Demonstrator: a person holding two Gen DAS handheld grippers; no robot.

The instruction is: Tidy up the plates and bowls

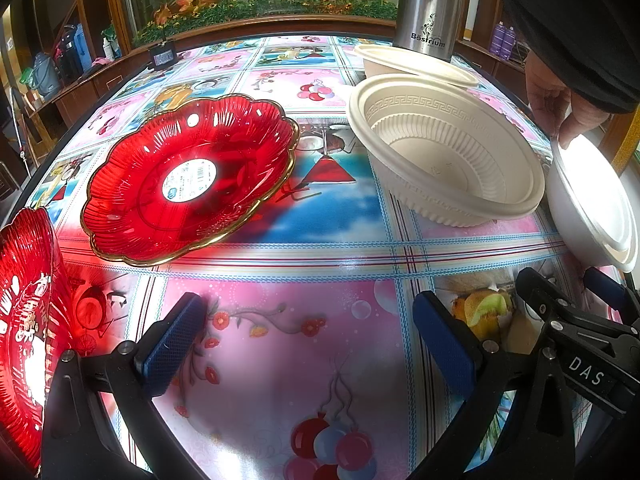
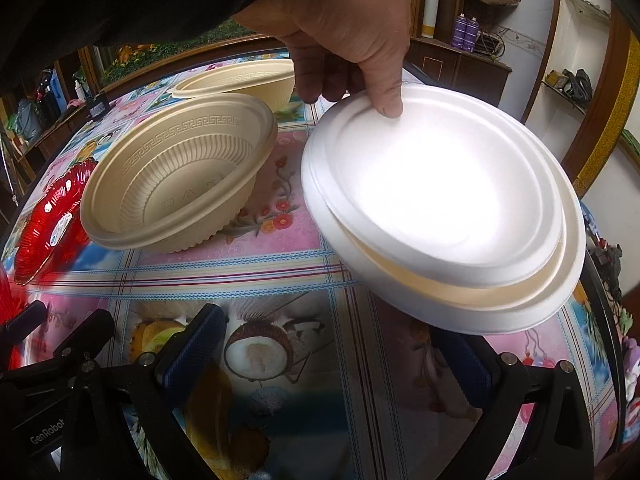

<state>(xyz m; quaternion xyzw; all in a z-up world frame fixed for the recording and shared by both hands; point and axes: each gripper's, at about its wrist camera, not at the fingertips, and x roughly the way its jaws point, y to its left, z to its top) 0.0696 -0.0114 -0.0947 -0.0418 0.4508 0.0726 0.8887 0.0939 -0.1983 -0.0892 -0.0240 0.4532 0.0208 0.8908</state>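
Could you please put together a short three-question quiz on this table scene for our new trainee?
1. True or false: the left gripper is shut on the red plate.
2. What holds the white plates? A) right gripper B) a bare hand C) nothing
3. What is the steel flask standing behind?

Key: 1 false, both grippers are open and empty. 2 B. 3 The far cream bowl.
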